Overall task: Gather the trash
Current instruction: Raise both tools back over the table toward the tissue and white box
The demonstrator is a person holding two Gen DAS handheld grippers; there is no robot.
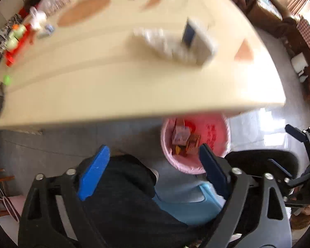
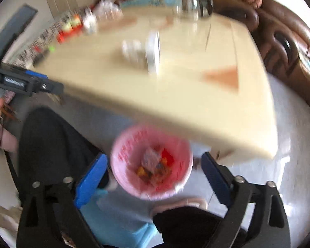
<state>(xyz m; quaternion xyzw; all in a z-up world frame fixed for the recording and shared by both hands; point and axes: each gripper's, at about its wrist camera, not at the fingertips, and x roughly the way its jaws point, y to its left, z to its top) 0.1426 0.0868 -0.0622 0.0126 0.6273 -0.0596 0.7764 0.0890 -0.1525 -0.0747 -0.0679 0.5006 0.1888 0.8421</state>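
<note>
A pink bin [image 1: 215,136] lined with a pink bag stands on the floor under the table's near edge, with several wrappers and a small carton [image 1: 180,134] inside. The right wrist view looks down into the same bin [image 2: 126,165]. My left gripper [image 1: 154,155] hangs open and holds nothing, above the person's dark-trousered lap and beside the bin. Above the bin, my right gripper [image 2: 155,163] is open with nothing between its fingers. On the cream table [image 1: 117,82] lie a white blister-like pack [image 1: 165,45] and a white box with a blue face [image 1: 196,39], both blurred.
The table's left edge holds a red rack with small bottles [image 1: 16,39], clear wrapping [image 1: 55,0] and a green bit [image 1: 7,80]. A glass jug [image 2: 194,4] stands at the far end. Brown wooden chairs [image 2: 285,47] line the right. A light blue stool [image 1: 188,198] sits beneath the person.
</note>
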